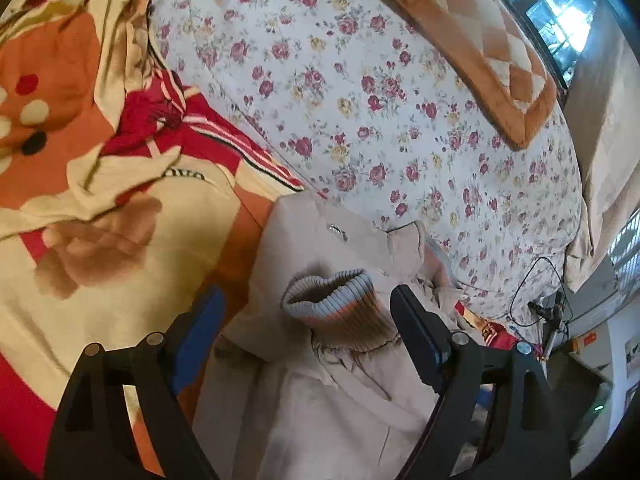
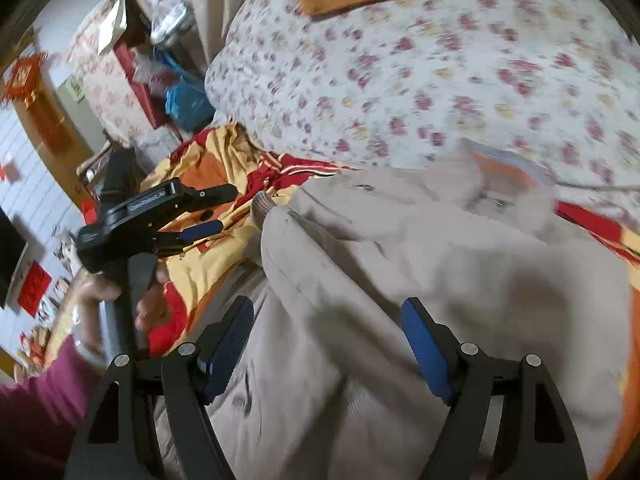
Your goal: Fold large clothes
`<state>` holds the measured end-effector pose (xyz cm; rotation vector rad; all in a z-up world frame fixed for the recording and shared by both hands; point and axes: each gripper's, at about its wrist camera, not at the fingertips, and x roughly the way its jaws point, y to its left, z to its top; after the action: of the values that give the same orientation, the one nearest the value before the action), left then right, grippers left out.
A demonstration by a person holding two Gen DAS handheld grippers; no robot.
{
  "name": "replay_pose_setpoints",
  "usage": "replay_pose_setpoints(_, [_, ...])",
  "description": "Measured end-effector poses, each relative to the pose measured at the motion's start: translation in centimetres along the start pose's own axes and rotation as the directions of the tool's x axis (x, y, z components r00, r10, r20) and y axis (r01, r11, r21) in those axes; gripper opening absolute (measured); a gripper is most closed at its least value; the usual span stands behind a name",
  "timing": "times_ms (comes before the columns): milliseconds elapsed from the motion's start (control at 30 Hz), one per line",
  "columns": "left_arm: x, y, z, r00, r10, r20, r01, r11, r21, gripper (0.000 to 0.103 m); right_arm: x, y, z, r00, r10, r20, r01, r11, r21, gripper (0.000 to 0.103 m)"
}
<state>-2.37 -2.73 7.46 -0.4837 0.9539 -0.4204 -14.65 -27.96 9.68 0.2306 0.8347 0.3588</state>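
A beige jacket (image 1: 320, 264) is lying on the bed, spread over a red, orange and cream blanket (image 1: 100, 280) near the bed's near edge, with its far side reaching the floral quilt (image 1: 360, 100) that is covering the middle of the bed. A brown and cream cushion (image 1: 476, 48) is resting on the quilt toward the bed's far edge.

The left hand-held gripper (image 1: 308, 320) is hanging over the jacket with its jaws spread wide. A ribbed cuff (image 1: 340, 304) with blue and orange stripes is sitting between the blue pads (image 1: 200, 336), but the pads are not pressing on it; the gripper is released.

The right hand-held gripper (image 2: 328, 344) is also hovering with jaws wide apart above a bulging fold of the jacket's beige cloth (image 2: 400, 272). Nothing is being pinched there either. In the right wrist view the left hand-held gripper is showing at the left side, gripped by a hand (image 2: 116, 300) coming out of a maroon sleeve (image 2: 40, 400), above the blanket near the bed's edge. That view is blurring.
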Motion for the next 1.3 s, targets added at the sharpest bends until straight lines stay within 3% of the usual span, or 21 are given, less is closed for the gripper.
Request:
replay_pose_setpoints(100, [0.5,0.7,0.2,1.000,-0.008,-0.011,0.007,0.999,-0.045,0.084,4.2,1.3,-1.6,0.988,0.052,-0.147,-0.054,0.999,-0.005,0.078])
replay_pose_setpoints(167, [0.4,1.0,0.2,1.000,-0.007,-0.012,0.006,0.998,-0.065,0.084,5.4,3.4,-3.7,0.970,0.060,-0.234,-0.085,0.992,-0.094,0.078])
replay_pose_setpoints(200, [0.4,1.0,0.1,1.000,-0.011,-0.015,0.010,0.998,-0.070,0.084,5.2,3.9,-4.3,0.971,0.037,-0.236,-0.071,0.988,-0.135,0.078])
replay_pose_setpoints(267, [0.4,0.8,0.1,0.999,-0.025,-0.022,0.024,0.998,-0.064,0.084,3.5,4.0,-5.1,0.977,0.017,-0.215,-0.054,0.984,-0.167,0.078])
replay_pose_setpoints(367, [-0.2,-0.3,-0.4,0.996,-0.081,-0.041,0.079,0.996,-0.032,0.084,0.2,2.4,-4.6,0.986,0.037,-0.161,-0.053,0.994,-0.099,0.077])
replay_pose_setpoints(433, [-0.5,-1.0,-0.6,0.995,-0.085,-0.060,0.086,0.996,-0.001,0.084,-2.8,0.7,-4.3,0.996,0.042,-0.079,-0.045,0.998,-0.037,0.077])
replay_pose_setpoints(600, [-0.5,-1.7,-1.7,0.994,0.049,-0.098,-0.044,0.997,0.060,0.085,-7.6,-3.7,-4.4,0.997,0.003,0.077,-0.013,0.991,0.134,0.083])
replay_pose_setpoints(800, [1.1,-2.8,-3.2,0.982,0.098,-0.159,-0.076,0.987,0.140,0.085,-10.8,-8.1,-4.3,0.983,-0.089,0.159,0.041,0.958,0.285,0.083])
replay_pose_setpoints(833, [1.3,-3.3,-3.5,0.980,0.115,-0.159,-0.085,0.979,0.184,0.081,-11.0,-8.7,-4.3,0.980,-0.107,0.165,0.053,0.952,0.302,0.083])
replay_pose_setpoints(867, [1.2,-4.0,-3.8,0.981,0.132,-0.142,-0.097,0.969,0.229,0.056,-11.3,-9.6,-4.5,0.978,-0.124,0.167,0.063,0.942,0.328,0.083])
replay_pose_setpoints(967, [-0.1,-5.9,-4.0,0.985,0.156,-0.080,-0.124,0.943,0.308,0.014,-12.1,-11.8,-5.1,0.971,-0.171,0.168,0.092,0.912,0.401,0.083])
replay_pose_setpoints(1167, [-3.0,-10.8,-1.9,0.997,0.067,0.039,-0.077,0.906,0.416,0.014,-13.8,-16.3,-6.5,0.943,-0.271,0.192,0.124,0.823,0.555,0.084])
replay_pose_setpoints(1300, [-3.7,-12.0,0.1,0.995,0.047,0.090,-0.080,0.913,0.400,0.013,-14.0,-17.3,-7.0,0.941,-0.278,0.194,0.116,0.801,0.587,0.085])
